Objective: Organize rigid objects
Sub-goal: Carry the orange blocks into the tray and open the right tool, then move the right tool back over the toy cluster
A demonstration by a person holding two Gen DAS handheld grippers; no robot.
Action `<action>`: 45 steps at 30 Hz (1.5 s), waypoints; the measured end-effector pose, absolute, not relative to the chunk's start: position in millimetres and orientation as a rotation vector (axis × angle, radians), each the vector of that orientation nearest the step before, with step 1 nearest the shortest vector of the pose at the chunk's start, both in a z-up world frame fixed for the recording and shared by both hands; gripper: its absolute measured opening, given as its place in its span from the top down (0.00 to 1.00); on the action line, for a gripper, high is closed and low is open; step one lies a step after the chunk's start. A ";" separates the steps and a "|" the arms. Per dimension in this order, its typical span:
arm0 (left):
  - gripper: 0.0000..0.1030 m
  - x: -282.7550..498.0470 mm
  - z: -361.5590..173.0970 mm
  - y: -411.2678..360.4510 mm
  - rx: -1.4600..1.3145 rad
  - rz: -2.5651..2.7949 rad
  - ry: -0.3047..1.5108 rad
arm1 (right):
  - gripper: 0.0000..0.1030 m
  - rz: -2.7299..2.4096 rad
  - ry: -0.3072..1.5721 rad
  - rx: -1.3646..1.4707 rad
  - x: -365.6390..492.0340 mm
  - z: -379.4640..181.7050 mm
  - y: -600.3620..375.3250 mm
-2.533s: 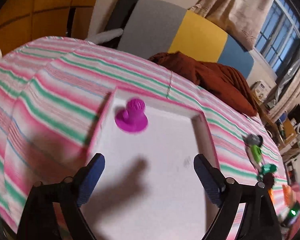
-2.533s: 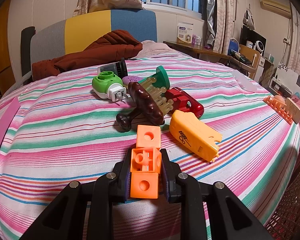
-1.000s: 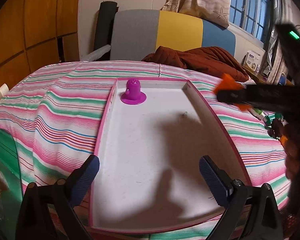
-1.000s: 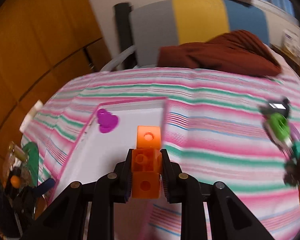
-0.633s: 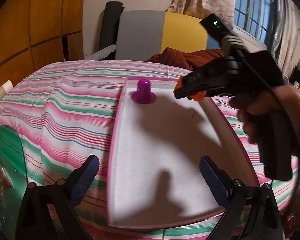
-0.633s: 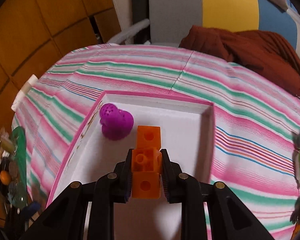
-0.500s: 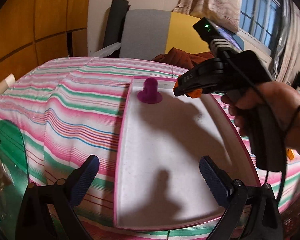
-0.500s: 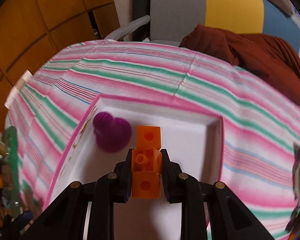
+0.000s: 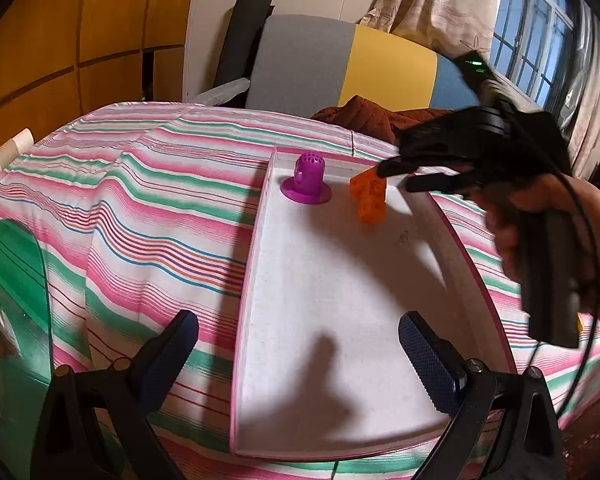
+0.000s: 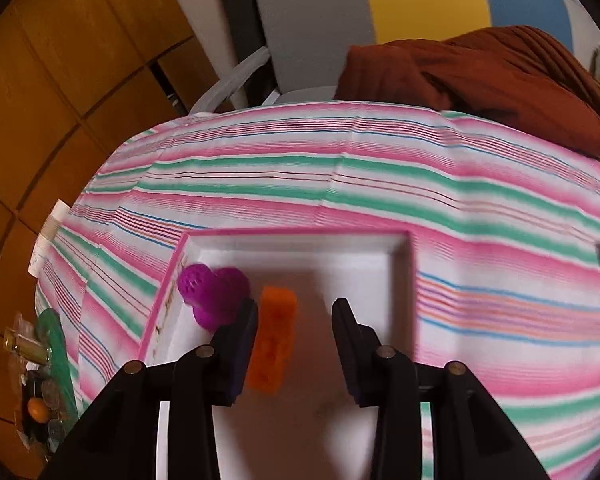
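Blocks (image 10: 274, 344), orange, sit between your right gripper's (image 10: 294, 320) spread fingers, released, over the far end of the white tray (image 9: 260, 216); the tray lies on the striped cloth (image 9: 160, 200); your left gripper (image 9: 300, 344) hangs open at the tray's near end; the purple piece (image 9: 306, 182) stands just beside the blocks.

Striped bedspread (image 9: 172, 200), rust blanket (image 10: 480, 72).

Warm, dim indoor light is seen in both views. Dark shadows are cast across the white tray (image 9: 340, 280). Straight lines are bent at the edges, and the right wrist view is blurred.
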State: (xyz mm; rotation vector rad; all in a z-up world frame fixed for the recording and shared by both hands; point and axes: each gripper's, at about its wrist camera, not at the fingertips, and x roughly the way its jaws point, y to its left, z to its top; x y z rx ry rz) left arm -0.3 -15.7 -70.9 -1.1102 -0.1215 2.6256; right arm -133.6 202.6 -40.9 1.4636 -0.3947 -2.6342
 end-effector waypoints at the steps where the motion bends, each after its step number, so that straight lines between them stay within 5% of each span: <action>1: 0.02 -0.3 -71.3 -15.6 -1.113 2.624 -0.123 | 0.63 -2.640 -0.383 1.461 -127.2 -39.5 205.1; 22: 0.01 23.7 -62.3 7.9 -1.074 2.603 -0.065 | 0.63 -2.853 -0.288 1.316 -5.9 -22.2 243.8; 45: 0.00 48.2 -40.4 68.4 -0.969 2.497 0.036 | 0.63 -3.088 -0.500 1.449 86.2 -49.4 350.9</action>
